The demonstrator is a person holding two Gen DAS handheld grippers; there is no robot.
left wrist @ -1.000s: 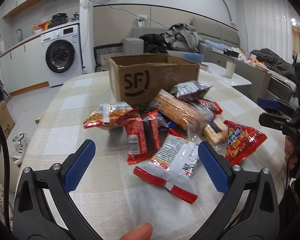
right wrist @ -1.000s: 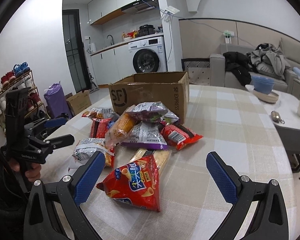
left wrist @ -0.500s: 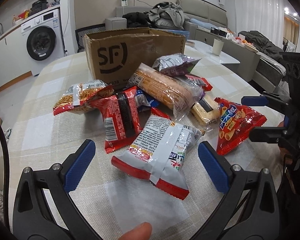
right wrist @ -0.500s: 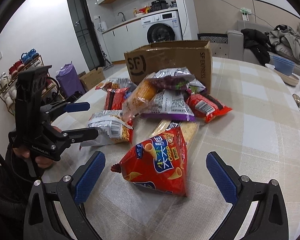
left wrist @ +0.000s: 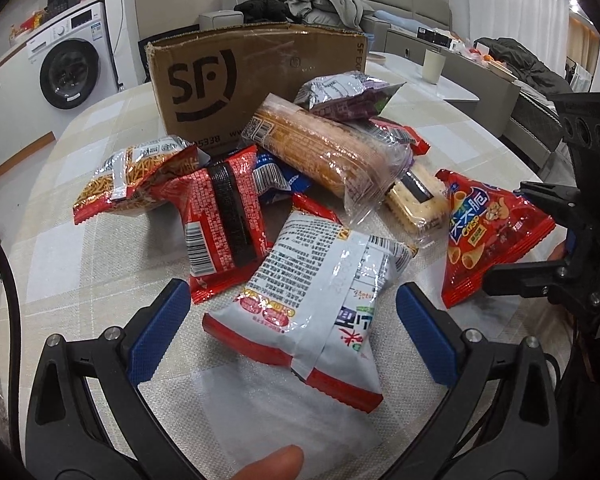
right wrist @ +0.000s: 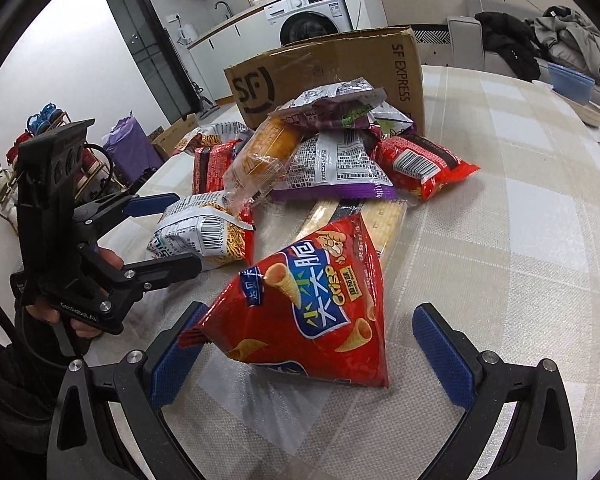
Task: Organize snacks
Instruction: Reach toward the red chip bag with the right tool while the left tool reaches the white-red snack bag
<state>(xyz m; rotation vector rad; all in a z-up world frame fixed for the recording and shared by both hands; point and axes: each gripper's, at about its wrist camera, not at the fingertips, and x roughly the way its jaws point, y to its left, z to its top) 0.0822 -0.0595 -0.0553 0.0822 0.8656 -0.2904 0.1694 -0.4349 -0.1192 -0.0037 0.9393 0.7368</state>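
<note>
I have the snacks heaped on the desk [right wrist: 520, 240] just in front of the cardboard box [left wrist: 256, 76], which stands at the far side with its top open. Nearest my left tongs [left wrist: 292, 320] lies the white-and-red packet [left wrist: 316, 292], flat, its near end between the two blue pads; the tongs are spread wide and gripping nothing. My right tongs [right wrist: 312, 344] are likewise released, straddling the red cone-crisp bag [right wrist: 312, 304], whose left corner sits at or against the left pad. I can't tell for sure if they touch.

I judge this to be the first pick: both tongs are lined up on a packet, neither closed. Next I need to ease forward so the pads reach past the crimped edge to the body of each bag, then clench gently, since these bags are puffy and slippery, and lift toward the box.

Behind these two, the long biscuit sleeve [left wrist: 320, 152], the red barcode packet [left wrist: 220, 216] and the purple-silver bag [right wrist: 332, 160] overlap, so dragging would disturb them. The desk to the right is bare and wide; its near-left edge is close to my left tongs.
</note>
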